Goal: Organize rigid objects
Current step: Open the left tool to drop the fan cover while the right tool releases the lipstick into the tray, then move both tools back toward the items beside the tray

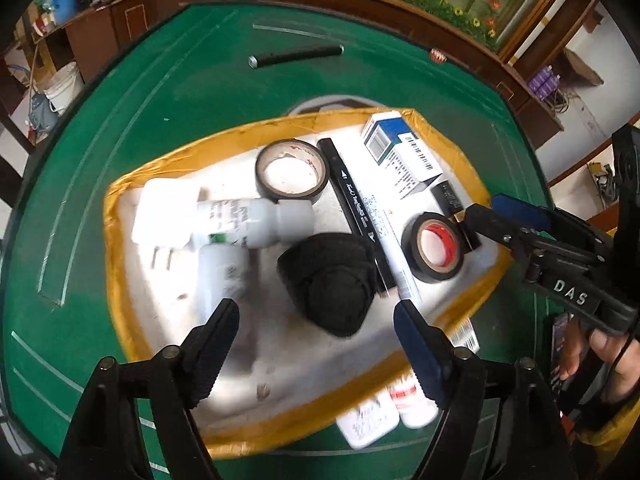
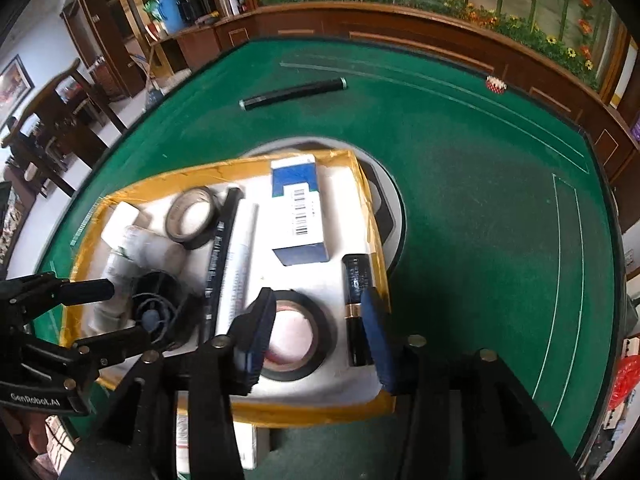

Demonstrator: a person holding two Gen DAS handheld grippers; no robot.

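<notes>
A white tray with a yellow taped rim [image 1: 120, 184] [image 2: 372, 216] sits on the green table. It holds two black tape rolls [image 1: 292, 172] [image 1: 434, 248], a black marker [image 1: 352, 200], a white pen [image 1: 394, 252], a blue and white box [image 1: 400, 152] [image 2: 298, 208], white bottles [image 1: 256, 220], a white charger [image 1: 164, 208], a black round object [image 1: 332, 280] and a black tube with a gold band [image 2: 356, 308]. My left gripper [image 1: 316, 320] is open and empty above the black round object. My right gripper [image 2: 320, 332] is open over the near tape roll [image 2: 298, 332] and the tube.
A black cylinder [image 1: 296, 56] [image 2: 294, 94] lies alone on the far green felt. A small red and white item [image 2: 496, 84] sits near the table's far edge. White bottles and a packet [image 1: 380, 408] lie in front of the tray. Wooden panelling rings the table.
</notes>
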